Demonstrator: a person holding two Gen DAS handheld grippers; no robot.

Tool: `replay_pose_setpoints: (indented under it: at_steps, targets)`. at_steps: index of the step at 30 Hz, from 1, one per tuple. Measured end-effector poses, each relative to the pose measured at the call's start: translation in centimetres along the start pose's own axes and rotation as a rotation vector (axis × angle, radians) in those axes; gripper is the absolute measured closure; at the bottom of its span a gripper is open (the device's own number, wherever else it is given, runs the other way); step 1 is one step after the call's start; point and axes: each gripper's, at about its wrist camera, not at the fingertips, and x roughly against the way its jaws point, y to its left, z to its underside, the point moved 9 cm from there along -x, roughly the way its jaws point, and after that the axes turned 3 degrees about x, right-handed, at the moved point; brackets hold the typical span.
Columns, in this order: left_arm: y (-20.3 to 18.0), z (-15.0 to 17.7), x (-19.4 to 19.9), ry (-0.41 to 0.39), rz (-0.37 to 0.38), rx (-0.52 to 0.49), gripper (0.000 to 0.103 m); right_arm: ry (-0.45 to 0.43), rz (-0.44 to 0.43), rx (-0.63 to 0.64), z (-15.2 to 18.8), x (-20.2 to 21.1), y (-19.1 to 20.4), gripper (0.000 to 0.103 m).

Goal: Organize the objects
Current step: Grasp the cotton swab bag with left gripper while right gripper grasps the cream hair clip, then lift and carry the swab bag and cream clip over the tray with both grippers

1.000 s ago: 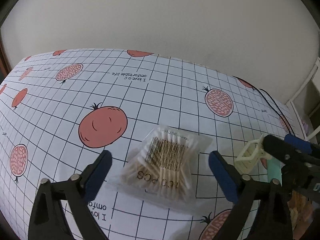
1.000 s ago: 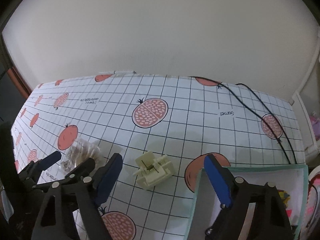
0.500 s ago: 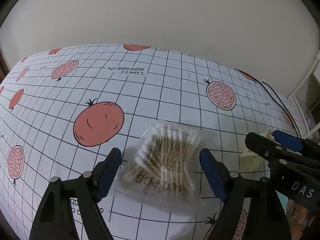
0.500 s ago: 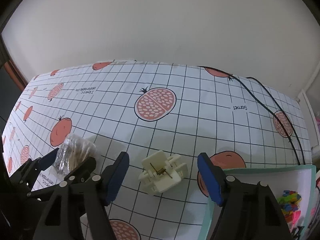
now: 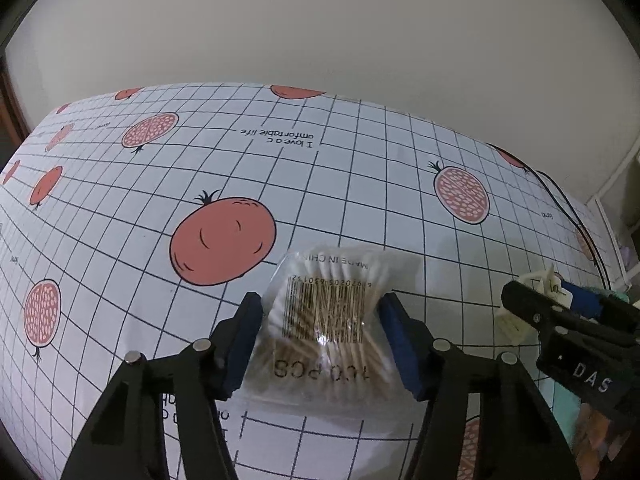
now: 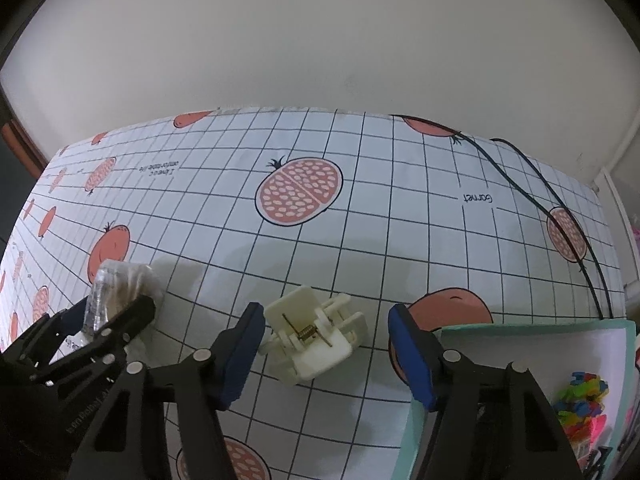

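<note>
The left gripper (image 5: 320, 336) pinched the cotton-swab packet (image 5: 326, 316), which lay left of the cream clip (image 6: 316, 340). The right gripper (image 6: 326, 354) straddled that clip, jaws wide. Just right of the clip, the teal box (image 6: 532, 326) held coloured bits — both items remained outside it.

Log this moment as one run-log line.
left gripper: closed on swab bag | right gripper: open around white clip | box: right of clip
</note>
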Motion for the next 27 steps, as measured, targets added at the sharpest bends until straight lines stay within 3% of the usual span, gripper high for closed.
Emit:
replay_pose_setpoints:
  at_steps: [13,15,27]
  targets:
    - [-0.2,-0.02,-0.05,-0.008,-0.003,-0.004,0.041,0.013,0.01,0.012,0.28,-0.35,0.23,0.047]
    - [-0.21,-0.03,-0.07,-0.009,-0.003,-0.005,0.041,0.009,0.03,0.022,0.2,-0.37,0.12,0.061]
    - [-0.53,0.22,0.03,-0.011,-0.004,-0.01,0.048,-0.013,0.059,0.029,0.47,0.08,0.17,0.067]
